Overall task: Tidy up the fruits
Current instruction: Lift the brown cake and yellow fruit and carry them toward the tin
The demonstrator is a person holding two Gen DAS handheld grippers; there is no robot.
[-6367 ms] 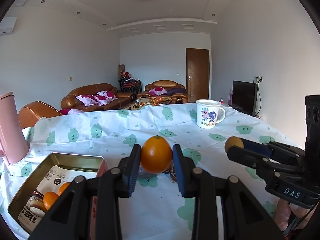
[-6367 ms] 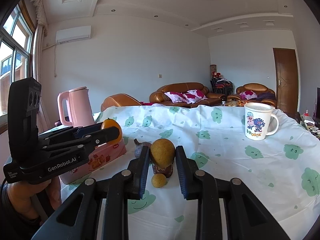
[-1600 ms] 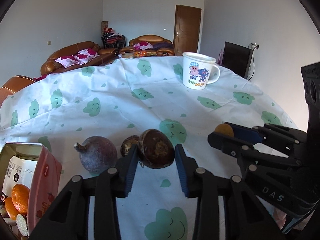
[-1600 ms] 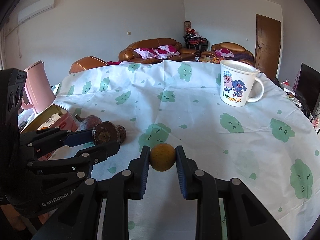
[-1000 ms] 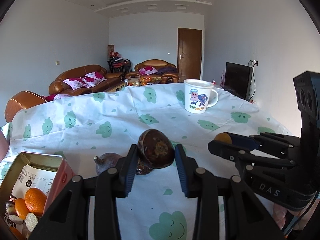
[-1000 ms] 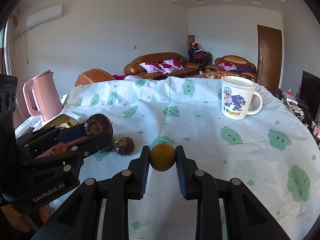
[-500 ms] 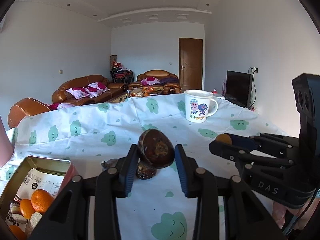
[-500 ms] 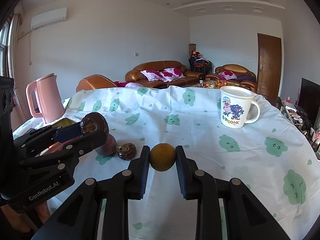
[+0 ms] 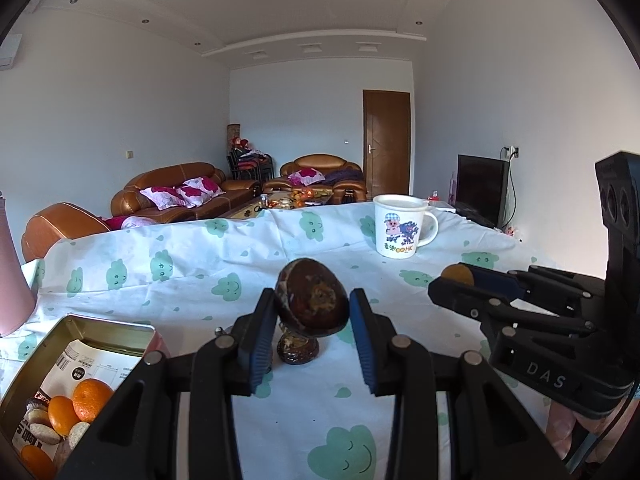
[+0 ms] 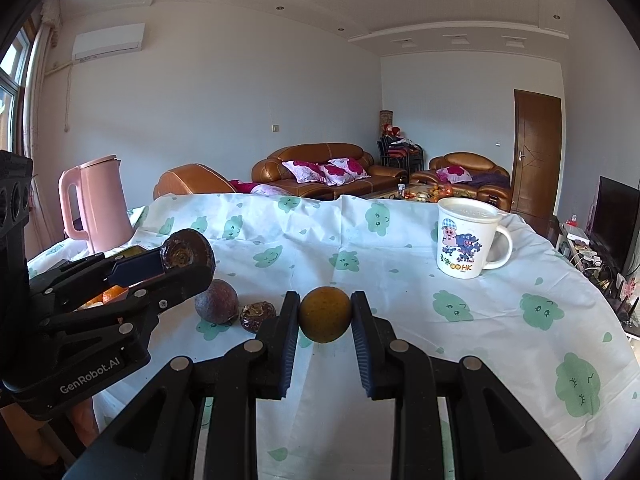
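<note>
My left gripper [image 9: 312, 316] is shut on a dark brown passion fruit [image 9: 311, 298] and holds it above the table; it also shows in the right wrist view [image 10: 186, 254]. My right gripper [image 10: 325, 316] is shut on a small yellow-brown fruit [image 10: 325, 314], also held above the cloth. A wrinkled dark fruit [image 9: 298, 350] lies on the cloth below my left gripper, and a purple fruit [image 10: 216, 301] lies beside it [image 10: 257, 316]. An open metal tin [image 9: 108, 330] at the lower left holds oranges [image 9: 92, 400] and biscuits.
A white cartoon mug [image 9: 400, 226] stands at the back right of the table [image 10: 520, 280]. A pink kettle [image 10: 94, 204] stands at the far left. My right gripper's body [image 9: 540, 332] fills the right side of the left wrist view.
Both grippers have risen a little with their fruits still held. The left gripper's view has tilted up, and the tin shows more at the lower left.
</note>
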